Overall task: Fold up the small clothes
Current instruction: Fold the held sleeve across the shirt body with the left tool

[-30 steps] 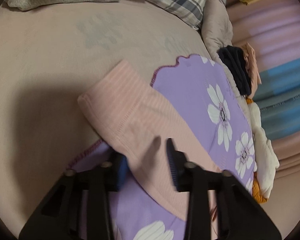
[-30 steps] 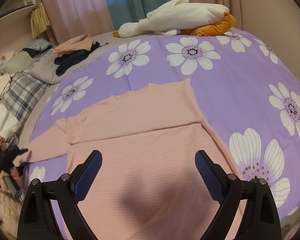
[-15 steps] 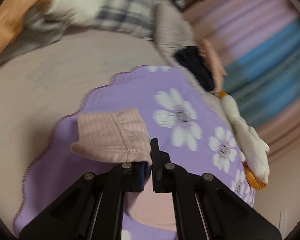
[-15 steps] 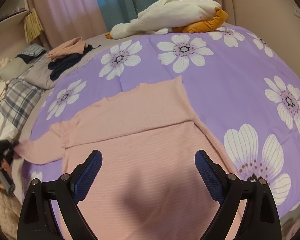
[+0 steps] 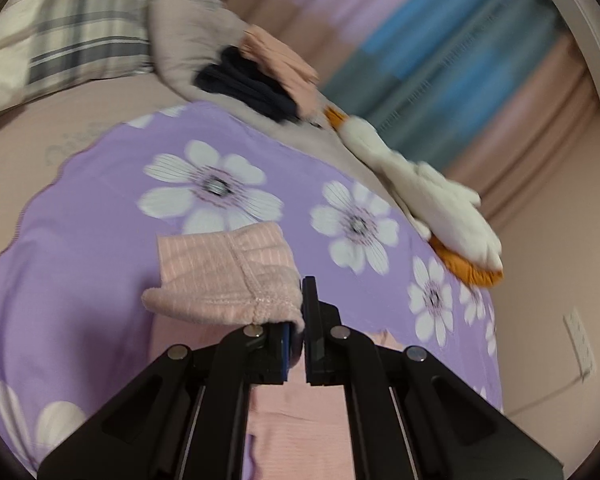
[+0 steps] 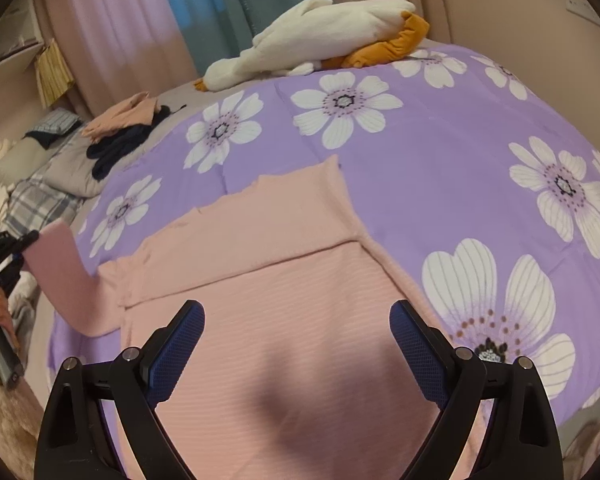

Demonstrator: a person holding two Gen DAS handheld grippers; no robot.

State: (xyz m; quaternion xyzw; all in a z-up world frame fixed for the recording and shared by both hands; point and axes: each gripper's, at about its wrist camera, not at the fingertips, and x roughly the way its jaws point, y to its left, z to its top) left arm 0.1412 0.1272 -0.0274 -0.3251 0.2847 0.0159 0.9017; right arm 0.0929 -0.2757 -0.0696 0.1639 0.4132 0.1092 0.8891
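Your left tongs [image 5: 296, 312] were clenched on the pink top's [image 6: 300, 320] sleeve cuff [image 5: 228, 276], lifted off the bed's floral quilt [image 6: 440, 152]; your right tongs [image 6: 298, 344] hung released above the top.

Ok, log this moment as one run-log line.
step: sleeve fold | left gripper: shut on sleeve cuff, lifted off purple blanket | right gripper: open above pink top, holding nothing
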